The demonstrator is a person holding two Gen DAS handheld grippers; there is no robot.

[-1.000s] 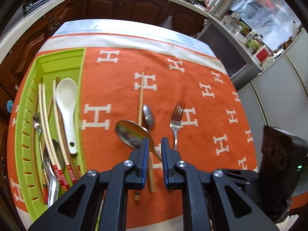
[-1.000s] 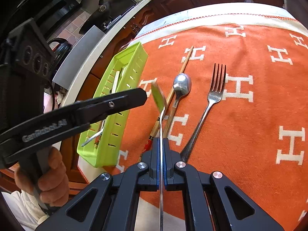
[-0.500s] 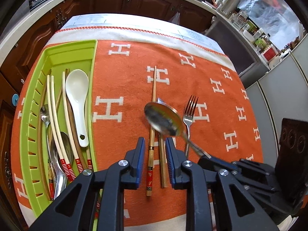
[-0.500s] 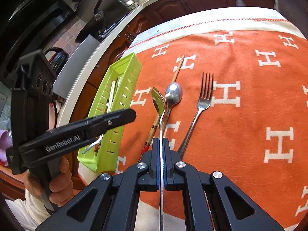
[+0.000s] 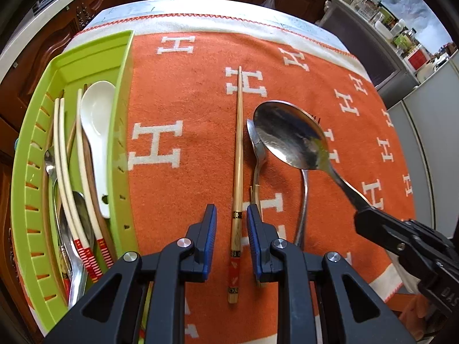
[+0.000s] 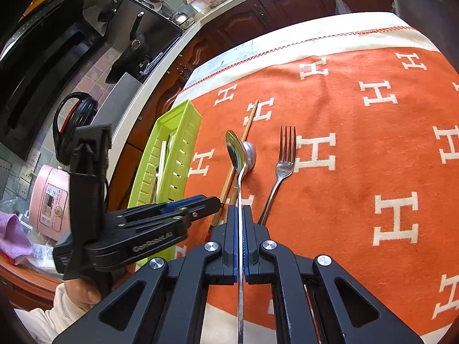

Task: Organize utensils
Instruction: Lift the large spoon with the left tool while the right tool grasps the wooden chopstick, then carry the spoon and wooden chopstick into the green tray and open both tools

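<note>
Nearest in the left wrist view, the left gripper (image 5: 231,229) now sits low over the cloth with its blue-padded fingers (image 5: 209,230) spread either side of the bamboo chopstick (image 5: 238,172); a second ago it was higher and further back, with the chopstick's decorated end under its jaws rather than between them. Its jaws are released and touch nothing yet. By my reading it is lined up to clench on that chopstick next.

Just right of it, the right gripper (image 6: 238,223) is clenched on the handle of a large steel spoon (image 5: 292,137), carried in the air. Over the last second that spoon has swung from left of the chopstick to right of it, so it no longer blocks the left gripper's path.

Beyond, on the orange cloth (image 5: 183,91), a smaller spoon (image 5: 256,149) lies just right of the chopstick and a fork (image 6: 282,166) lies further right, both unmoved. At the far left the green slotted tray (image 5: 120,132) already holds a white ceramic spoon (image 5: 96,123), pale chopsticks with red-striped ends and steel cutlery, so the sorting looks over halfway done.

Readable writing: "GenRobot.AI" on the left gripper's body in the right wrist view, "DAS" cut off on the right gripper, and white "H" motifs across the cloth.
</note>
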